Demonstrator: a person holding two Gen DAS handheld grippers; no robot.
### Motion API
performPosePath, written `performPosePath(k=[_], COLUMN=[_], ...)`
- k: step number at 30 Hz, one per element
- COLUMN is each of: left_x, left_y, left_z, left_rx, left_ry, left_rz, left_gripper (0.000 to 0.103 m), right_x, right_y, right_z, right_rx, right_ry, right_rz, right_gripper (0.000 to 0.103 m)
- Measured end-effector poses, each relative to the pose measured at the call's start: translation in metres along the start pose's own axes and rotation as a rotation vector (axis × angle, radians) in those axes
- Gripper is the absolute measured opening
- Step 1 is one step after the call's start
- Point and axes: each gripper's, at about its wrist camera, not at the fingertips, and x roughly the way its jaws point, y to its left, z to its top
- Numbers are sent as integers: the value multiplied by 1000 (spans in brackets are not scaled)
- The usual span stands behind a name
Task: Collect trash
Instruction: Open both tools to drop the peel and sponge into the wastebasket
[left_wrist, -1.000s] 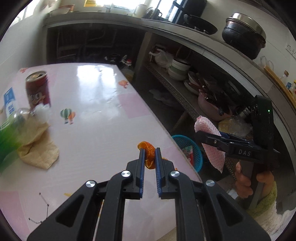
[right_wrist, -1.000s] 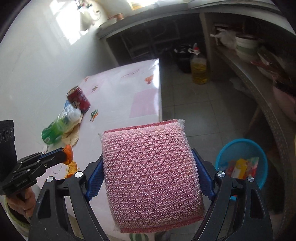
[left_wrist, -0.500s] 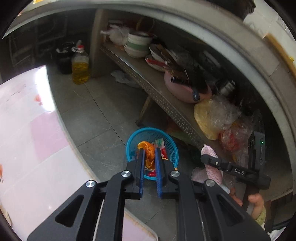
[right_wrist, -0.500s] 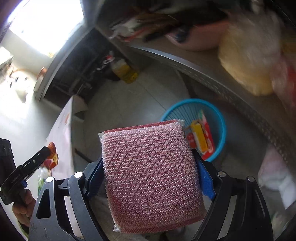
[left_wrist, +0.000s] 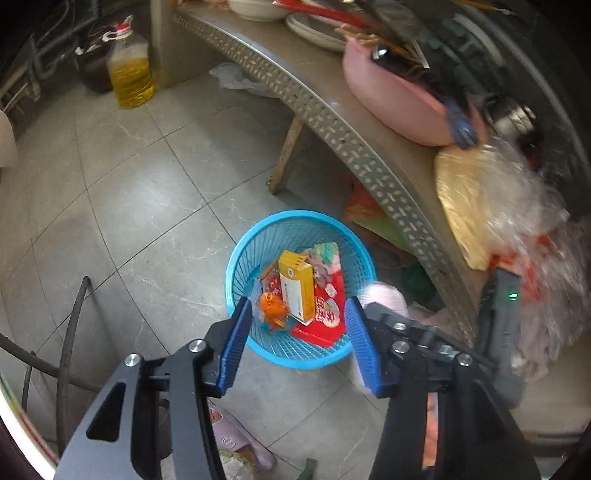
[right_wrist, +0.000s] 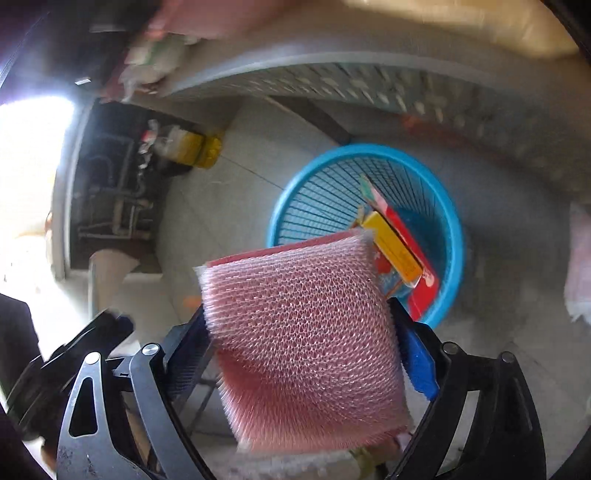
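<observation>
1. The left gripper (left_wrist: 297, 343) hangs over the blue basket (left_wrist: 236, 258) on the floor, its blue pads spread wide with nothing between them. The orange peel (left_wrist: 272, 309) shows in the gap, lower down and inside the basket, beside a yellow box (left_wrist: 295, 290) and a red packet (left_wrist: 327, 314).

2. The right gripper (right_wrist: 301, 334) is clamped on a pink mesh sponge (right_wrist: 303, 339), one pad on each side edge. The sponge's broad face fills that camera's view and it sits a little skewed in the grip.

3. The relation that matters: seen from the right gripper, the basket (right_wrist: 452, 229) lies ahead and off to the right, its rim passing behind the sponge's upper right corner. The sponge is therefore beside the opening, not squarely over it.

4. In my judgement the left hand has no load left and the right is the one with work to do. It needs to carry forward and rightward until the sponge is over the mesh bottom.

5. The risk I see is a drop near the rim, so the sponge lands on the tiled floor (left_wrist: 122, 192).
</observation>
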Motion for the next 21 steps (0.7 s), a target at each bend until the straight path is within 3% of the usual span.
performPosePath(k=[5, 10, 21], left_x=[-2, -24, -138], left_y=[2, 4, 20], left_z=[-4, -10, -65], left_rx=[-20, -1, -14], left_ry=[-8, -53, -255], left_rz=[-14, -3, -65], left_gripper=[56, 59, 67], right_x=[33, 27, -20], right_y=[-8, -1, 51], right_z=[2, -15, -59], right_rx=[38, 0, -203], right_ry=[52, 37, -52], right_rz=[-39, -30, 10], right_gripper=[88, 88, 88])
